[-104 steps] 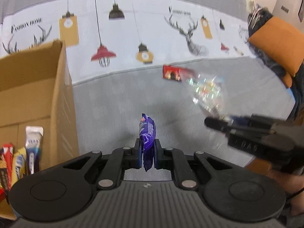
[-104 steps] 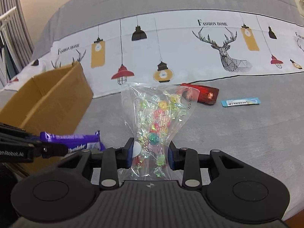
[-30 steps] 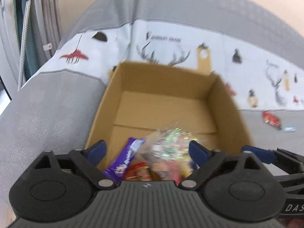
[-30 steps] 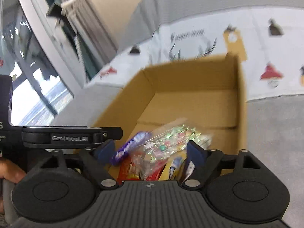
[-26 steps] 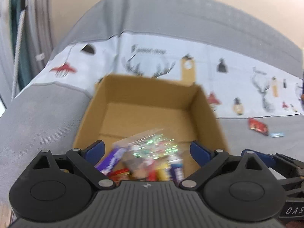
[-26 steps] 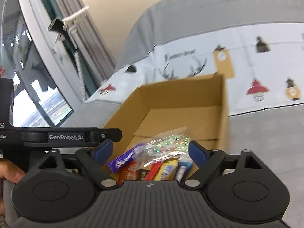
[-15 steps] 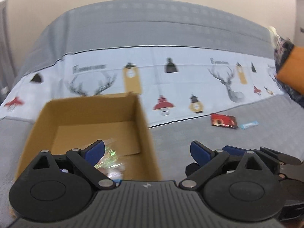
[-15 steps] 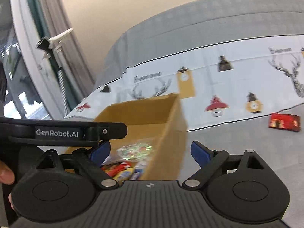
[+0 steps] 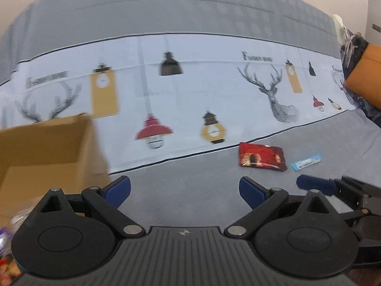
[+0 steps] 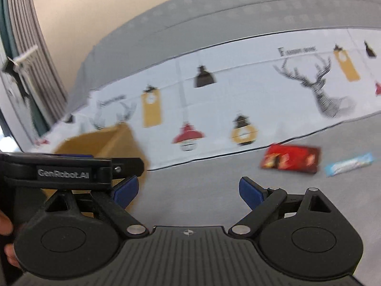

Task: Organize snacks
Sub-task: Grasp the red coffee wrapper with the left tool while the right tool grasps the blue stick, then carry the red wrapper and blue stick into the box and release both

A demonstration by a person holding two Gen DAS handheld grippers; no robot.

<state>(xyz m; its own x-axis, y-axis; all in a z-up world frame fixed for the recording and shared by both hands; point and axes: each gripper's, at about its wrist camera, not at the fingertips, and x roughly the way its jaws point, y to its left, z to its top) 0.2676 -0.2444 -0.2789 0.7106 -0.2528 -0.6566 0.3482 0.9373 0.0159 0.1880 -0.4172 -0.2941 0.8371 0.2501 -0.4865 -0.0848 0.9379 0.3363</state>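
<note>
A red snack packet (image 9: 262, 156) and a thin light-blue snack bar (image 9: 306, 163) lie on the grey bedspread, ahead and to the right. Both also show in the right wrist view, the red packet (image 10: 290, 159) and the blue bar (image 10: 348, 164). The cardboard box (image 9: 42, 147) stands at the left, with snacks at its near corner (image 9: 6, 236); it also shows in the right wrist view (image 10: 102, 143). My left gripper (image 9: 185, 190) is open and empty. My right gripper (image 10: 188, 189) is open and empty, to the right of the left one.
A white sheet band (image 9: 190, 90) printed with lamps and deer runs across the bed behind the snacks. An orange cushion (image 9: 366, 76) and dark clothes sit at the far right. Curtains and a window (image 10: 21, 76) are at the left.
Both grippers let go of the purple bar and the candy bag over the box, then swung right, away from the box, toward the red packet and blue bar.
</note>
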